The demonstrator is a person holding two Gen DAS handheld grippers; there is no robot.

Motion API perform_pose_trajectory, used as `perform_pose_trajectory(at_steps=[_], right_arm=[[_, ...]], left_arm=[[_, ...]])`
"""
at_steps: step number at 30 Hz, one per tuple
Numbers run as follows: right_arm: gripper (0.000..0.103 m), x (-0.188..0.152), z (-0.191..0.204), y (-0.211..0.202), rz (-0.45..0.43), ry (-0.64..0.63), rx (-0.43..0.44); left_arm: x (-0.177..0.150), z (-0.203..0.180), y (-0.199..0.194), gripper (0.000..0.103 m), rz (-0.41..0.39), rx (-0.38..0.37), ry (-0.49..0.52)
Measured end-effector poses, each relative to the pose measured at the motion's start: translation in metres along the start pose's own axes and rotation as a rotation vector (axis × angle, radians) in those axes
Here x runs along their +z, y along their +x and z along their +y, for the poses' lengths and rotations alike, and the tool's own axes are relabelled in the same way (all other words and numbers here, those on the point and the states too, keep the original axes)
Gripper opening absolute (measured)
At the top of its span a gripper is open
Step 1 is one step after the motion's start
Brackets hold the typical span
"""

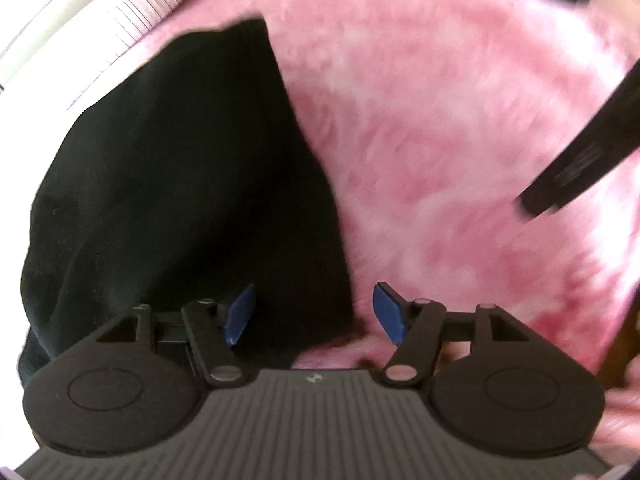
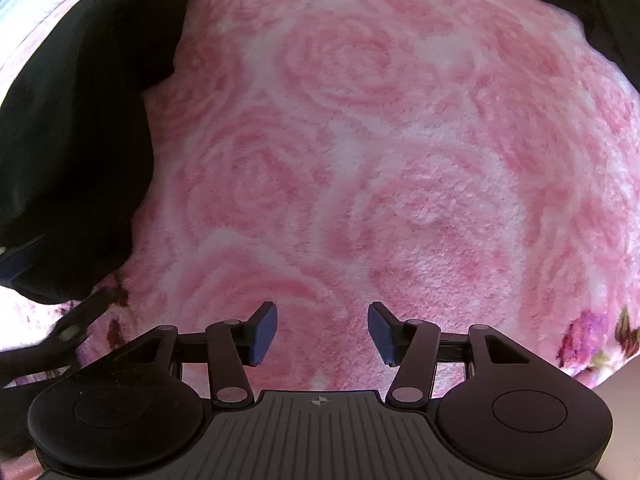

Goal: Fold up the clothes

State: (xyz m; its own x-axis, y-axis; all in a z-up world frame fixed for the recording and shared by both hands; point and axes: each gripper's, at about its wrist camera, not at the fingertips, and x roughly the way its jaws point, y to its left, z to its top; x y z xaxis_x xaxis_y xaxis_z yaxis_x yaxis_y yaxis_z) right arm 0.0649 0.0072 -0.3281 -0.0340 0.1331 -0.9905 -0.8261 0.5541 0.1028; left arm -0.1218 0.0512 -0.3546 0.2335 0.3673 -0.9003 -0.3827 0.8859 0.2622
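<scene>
Black garment (image 1: 168, 184), blurred and cut off, lies left of and under the left gripper (image 1: 314, 314); both grippers' jaws wide, empty. Right gripper (image 2: 322, 332) above pink blanket (image 2: 360, 140).

A fluffy, deep-pile pink fleece blanket (image 2: 380, 160) printed with roses lies beneath a matt black knit garment (image 1: 180, 180) of soft, smooth cloth. The left gripper (image 1: 314, 316) and right gripper (image 2: 322, 334) are matt black plastic with ribbed housings, dull metal rivets and blue rubbery pads (image 2: 266, 332).
</scene>
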Motion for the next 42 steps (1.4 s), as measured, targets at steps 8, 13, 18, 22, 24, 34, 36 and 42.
perform_pose_trajectory(at_steps=[8,13,18,22,24,34,36,42], right_arm=[[0.055,0.002,0.002,0.002,-0.001,-0.014,-0.021],[0.055,0.016,0.023,0.004,-0.018,-0.058,-0.005],[0.055,0.028,0.056,0.002,-0.051,-0.112,0.022],[0.055,0.034,0.085,0.004,-0.063,-0.143,0.032],[0.055,0.035,0.1,0.005,-0.06,-0.15,0.032],[0.055,0.025,0.21,0.018,-0.05,-0.223,0.028],[0.055,0.027,0.229,0.021,-0.057,-0.227,0.02],[0.055,0.05,0.26,0.022,-0.114,-0.212,-0.012]], left_arm=[[-0.026,0.098,-0.049,0.021,-0.153,-0.081,-0.382],[-0.089,0.224,-0.118,0.02,-0.313,0.066,-0.769],[-0.189,0.318,-0.134,0.02,-0.253,0.327,-1.087],[-0.284,0.357,-0.114,0.021,-0.088,0.412,-1.371],[-0.32,0.363,-0.099,0.021,0.0,0.37,-1.448],[-0.288,0.33,-0.096,0.038,0.002,0.204,-0.584],[-0.275,0.329,-0.085,0.038,-0.014,0.225,-0.364],[-0.246,0.292,-0.04,0.049,-0.135,0.377,0.309]])
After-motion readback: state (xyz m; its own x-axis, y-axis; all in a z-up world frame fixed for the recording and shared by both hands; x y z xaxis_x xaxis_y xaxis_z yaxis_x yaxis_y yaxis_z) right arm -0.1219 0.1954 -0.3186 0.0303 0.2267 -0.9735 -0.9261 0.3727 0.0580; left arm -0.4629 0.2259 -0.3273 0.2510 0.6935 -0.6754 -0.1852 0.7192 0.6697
